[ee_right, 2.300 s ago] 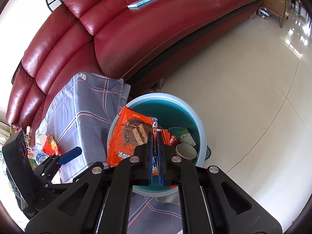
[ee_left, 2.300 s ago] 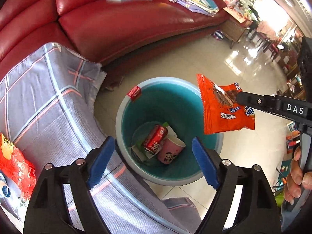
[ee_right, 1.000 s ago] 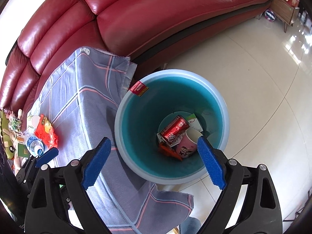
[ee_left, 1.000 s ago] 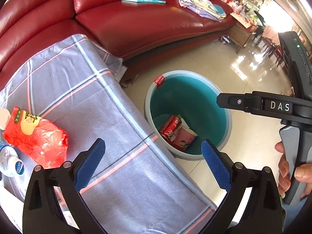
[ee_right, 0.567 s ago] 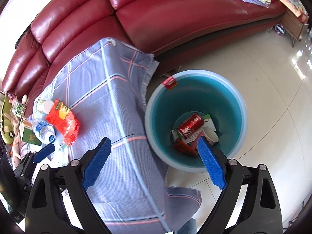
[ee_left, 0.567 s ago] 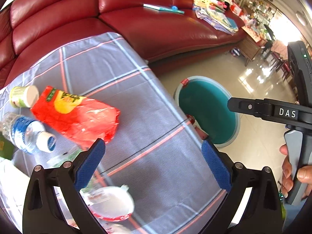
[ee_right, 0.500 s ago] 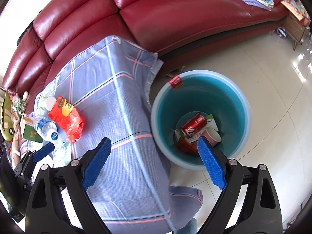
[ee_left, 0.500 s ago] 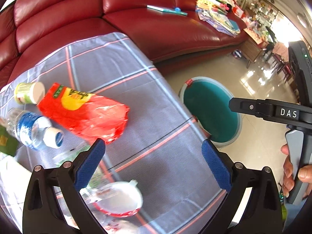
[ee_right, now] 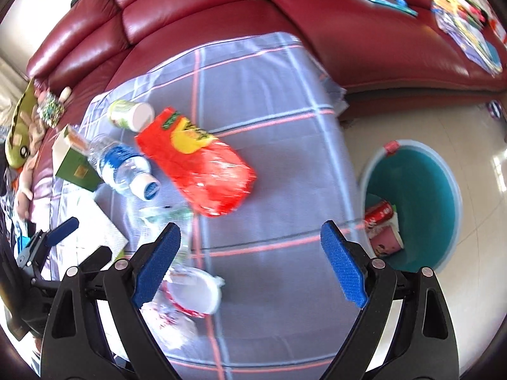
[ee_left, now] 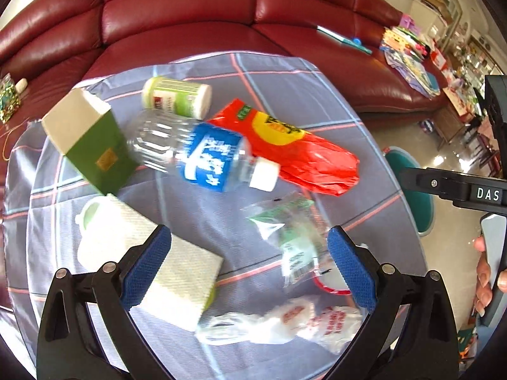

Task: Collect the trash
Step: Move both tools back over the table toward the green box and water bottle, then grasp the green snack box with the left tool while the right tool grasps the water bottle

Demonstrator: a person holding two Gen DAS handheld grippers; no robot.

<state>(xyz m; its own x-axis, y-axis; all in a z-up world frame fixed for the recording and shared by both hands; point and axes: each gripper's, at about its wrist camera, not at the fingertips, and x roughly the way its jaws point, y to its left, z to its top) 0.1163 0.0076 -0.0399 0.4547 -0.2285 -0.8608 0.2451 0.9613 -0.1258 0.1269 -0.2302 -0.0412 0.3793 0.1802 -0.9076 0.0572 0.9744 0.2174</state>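
Checked cloth (ee_left: 285,95) bears bottle (ee_left: 202,155), red bag (ee_left: 301,155), carton (ee_left: 92,145).

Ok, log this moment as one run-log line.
phase: between pickups | left gripper: open, empty | right gripper: open, empty | on cloth: red bag, water bottle | bin: holds can, cup

We have dropped the orange wrapper into the bin (ee_right: 412,209), and our right gripper (ee_right: 250,261) has sprung wide and empty. Both grippers have swung from the bin over the tabletop (ee_left: 285,95), the left gripper (ee_left: 250,269) now above the litter.
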